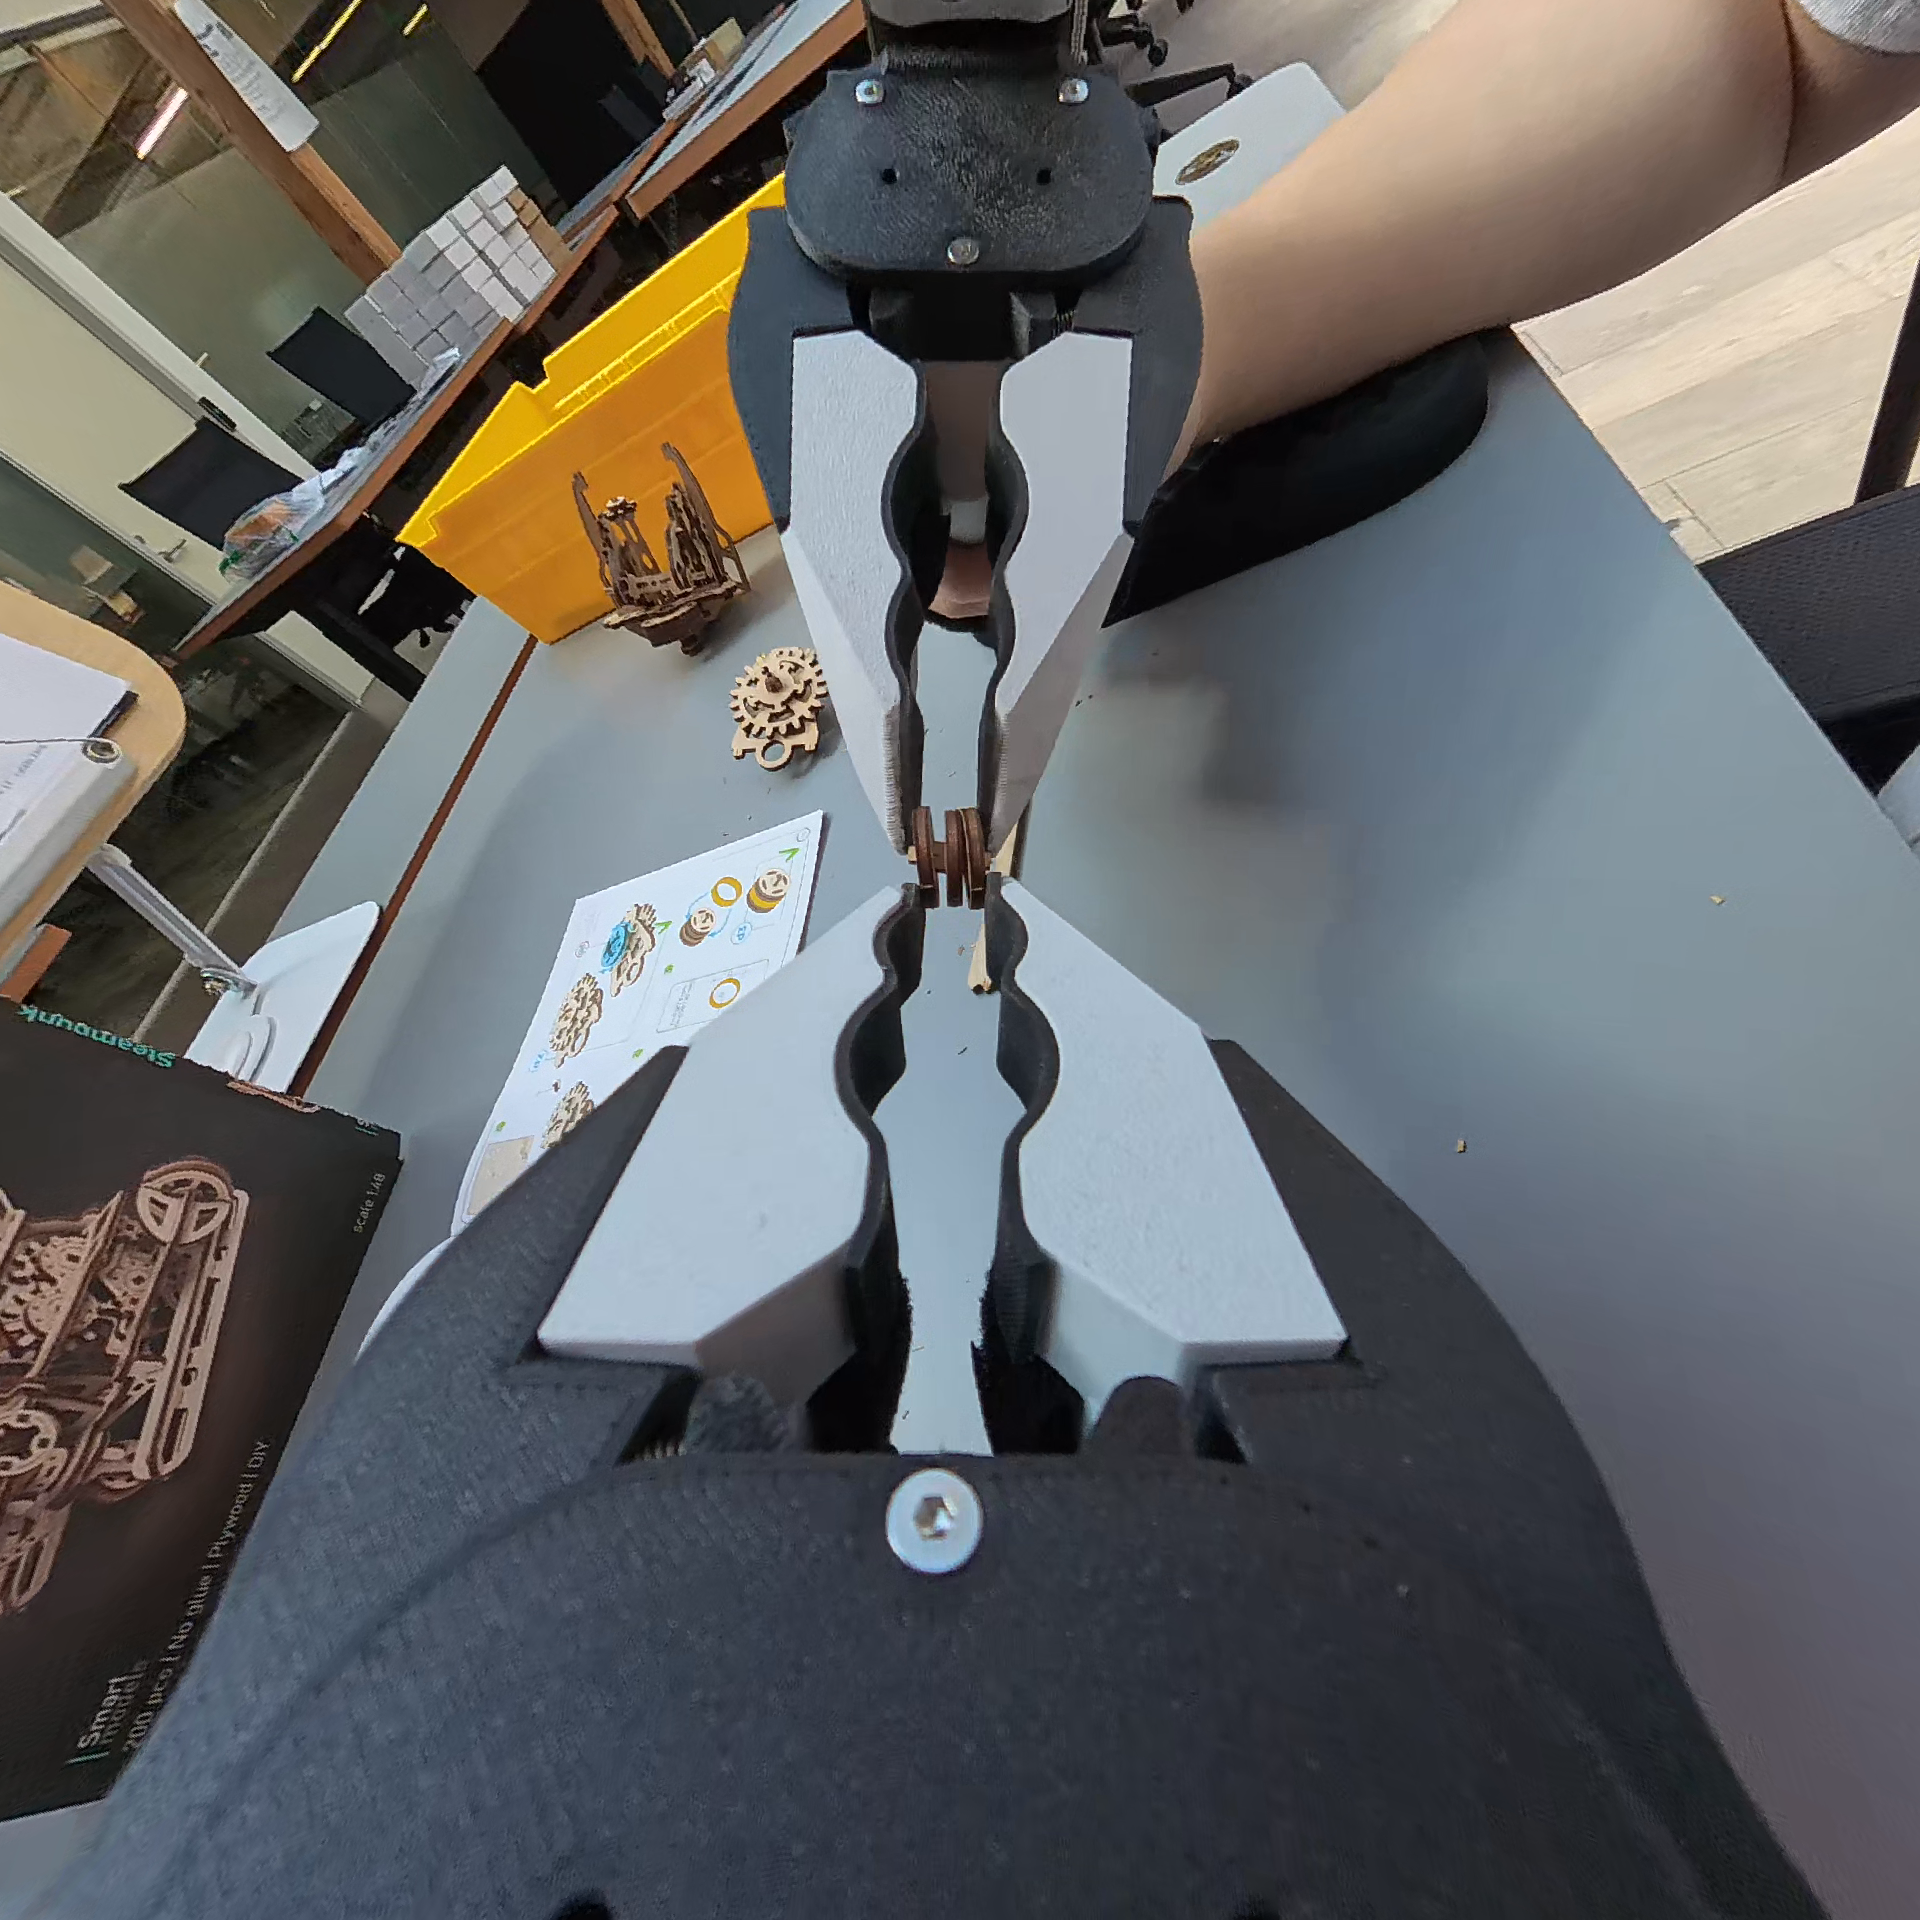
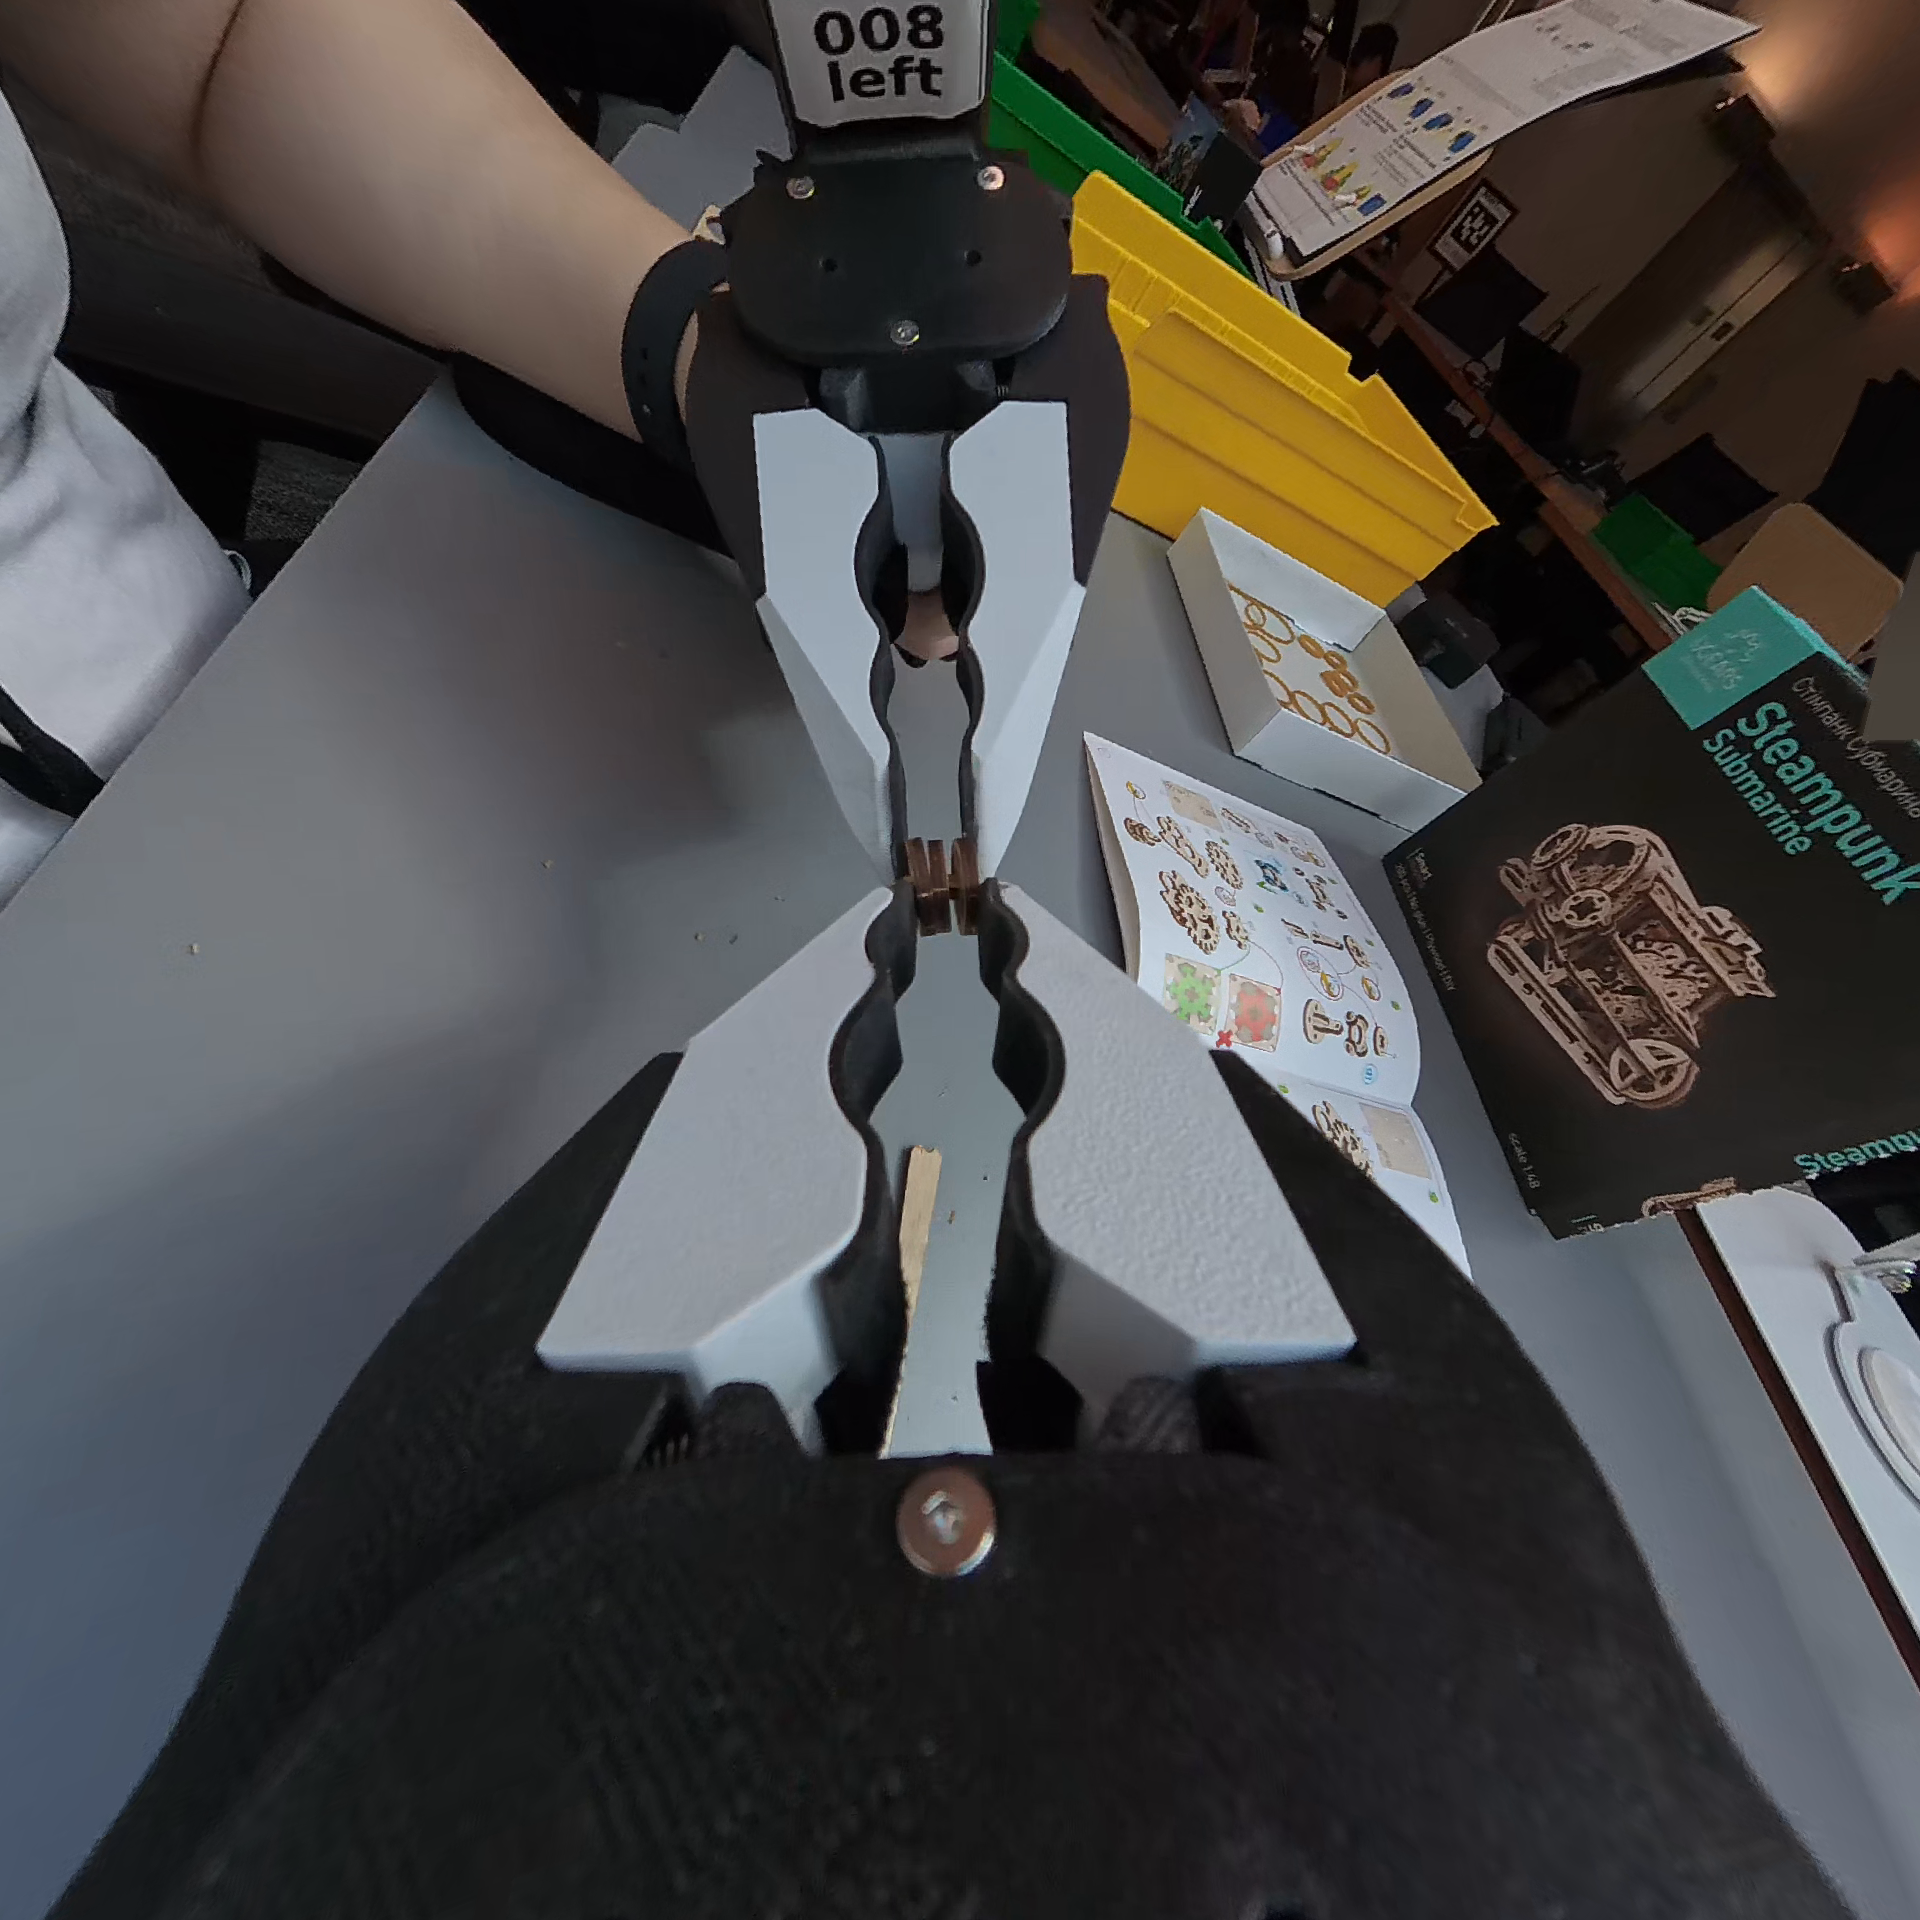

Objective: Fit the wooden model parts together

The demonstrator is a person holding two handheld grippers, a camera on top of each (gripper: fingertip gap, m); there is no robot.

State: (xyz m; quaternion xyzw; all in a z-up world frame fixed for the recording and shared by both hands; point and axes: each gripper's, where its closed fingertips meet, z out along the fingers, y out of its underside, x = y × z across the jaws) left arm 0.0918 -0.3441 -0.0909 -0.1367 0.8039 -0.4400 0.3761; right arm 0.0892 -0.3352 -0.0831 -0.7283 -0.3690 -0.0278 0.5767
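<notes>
Small wooden disc stack [image 1: 947, 858], three or so brown discs side by side, sits at frame centre in both views, held above the grey table [image 1: 1403, 935], pinched from both ends. Left gripper [image 1: 953, 902] comes up from the bottom of the left wrist view, fingertips closed on the near part of the stack; right gripper [image 1: 948, 836] comes down from the top, tips closed on the far part. Right wrist view mirrors this: right gripper [image 2: 945, 912] from the bottom, left gripper [image 2: 935, 854] from the top, stack [image 2: 943, 883] between them. Thin light wooden strip [image 1: 980, 961] lies on the table just under the tips, right of centre. Instruction sheet [image 1: 665, 987] left of centre, gear-shaped wooden piece [image 1: 777, 707] above it, partly built wooden model [image 1: 660, 566] further up beside yellow bin [image 1: 582, 457]. Dark kit box [image 1: 156, 1351] at lower left. In the right wrist view, white tray [image 2: 1340, 769] with wooden rings at right of centre. Bare forearm [image 1: 1507, 208] upper right.
</notes>
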